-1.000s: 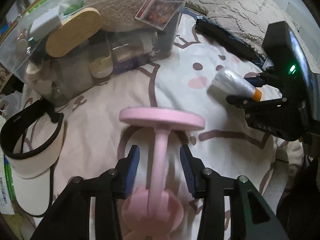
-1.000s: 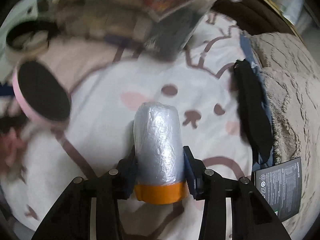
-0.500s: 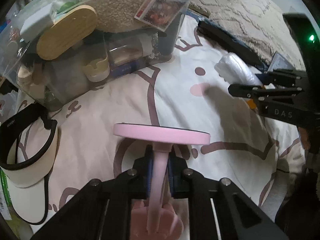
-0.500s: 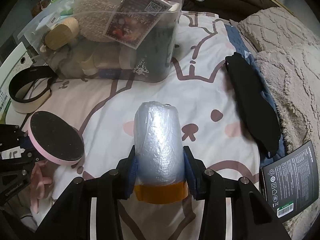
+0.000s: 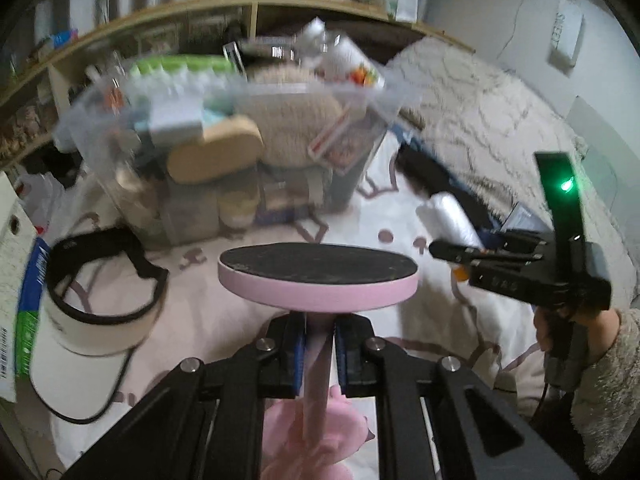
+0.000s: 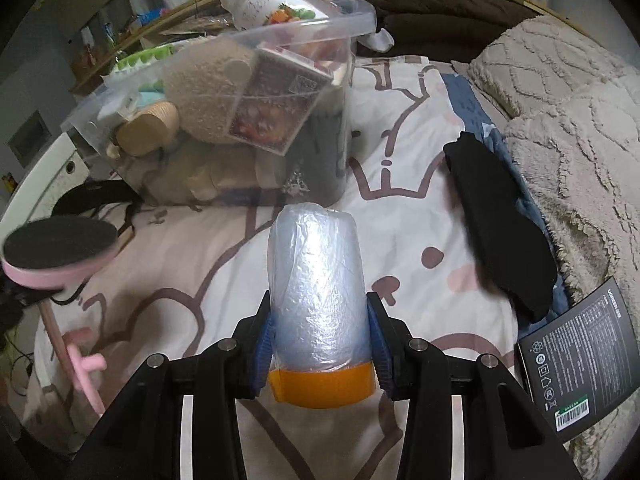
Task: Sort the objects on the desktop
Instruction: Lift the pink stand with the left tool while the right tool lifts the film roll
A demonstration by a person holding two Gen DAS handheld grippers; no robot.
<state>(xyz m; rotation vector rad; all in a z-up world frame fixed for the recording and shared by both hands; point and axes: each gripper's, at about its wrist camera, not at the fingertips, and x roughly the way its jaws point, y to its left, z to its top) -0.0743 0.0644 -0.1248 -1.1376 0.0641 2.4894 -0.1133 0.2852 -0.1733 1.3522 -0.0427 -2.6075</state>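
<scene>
A white sun visor with a black band point(image 5: 92, 312) lies on the cartoon bed sheet point(image 6: 208, 264) at the left. The left gripper point(image 5: 320, 354) pinches the thin stem of a pink stand with a round black-topped plate point(image 5: 318, 276). Behind sits a full clear plastic box point(image 6: 224, 120). The right gripper point(image 6: 320, 344) squeezes a roll of clear plastic bags with an orange band point(image 6: 318, 292) above the sheet.
</scene>
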